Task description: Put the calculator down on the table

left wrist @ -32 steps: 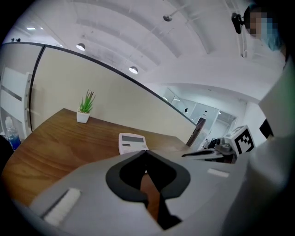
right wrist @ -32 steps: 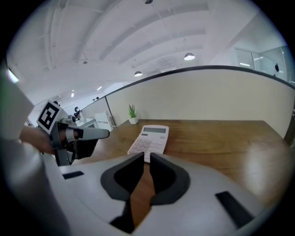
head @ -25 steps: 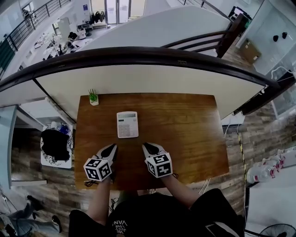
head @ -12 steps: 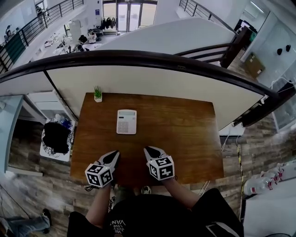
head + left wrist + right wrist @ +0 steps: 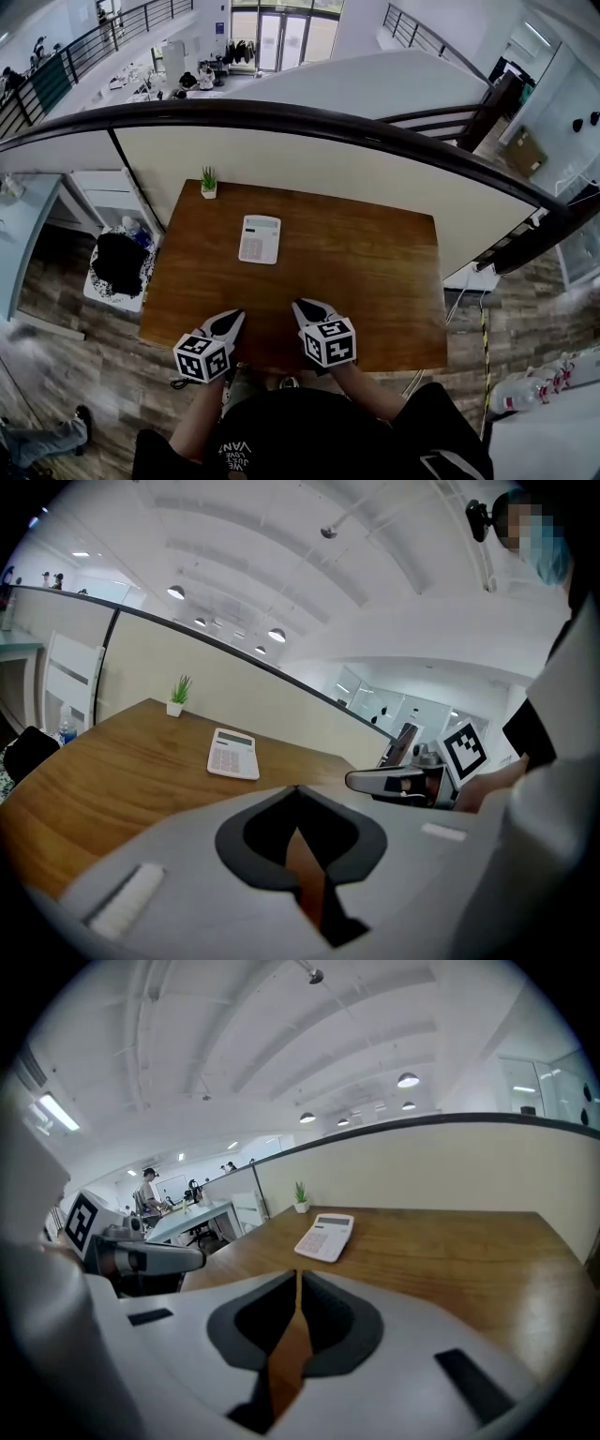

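The white calculator (image 5: 260, 238) lies flat on the brown table (image 5: 375, 253), left of the middle and toward the far side; no gripper touches it. It also shows in the left gripper view as the calculator (image 5: 233, 754) and in the right gripper view as the calculator (image 5: 325, 1237). My left gripper (image 5: 232, 319) and right gripper (image 5: 300, 306) hang side by side over the table's near edge, well short of it. Both point toward the far side. The left gripper (image 5: 296, 789) is shut and empty. On the right gripper (image 5: 298, 1274) the tips meet with nothing between them.
A small potted plant (image 5: 208, 181) stands at the table's far left corner. A curved white partition with a dark rail (image 5: 309, 117) runs behind the table. A seat with a black bundle (image 5: 117, 262) stands on the floor to the left.
Both grippers have drawn back from the calculator toward the table's near edge. The calculator has stayed where it lies.
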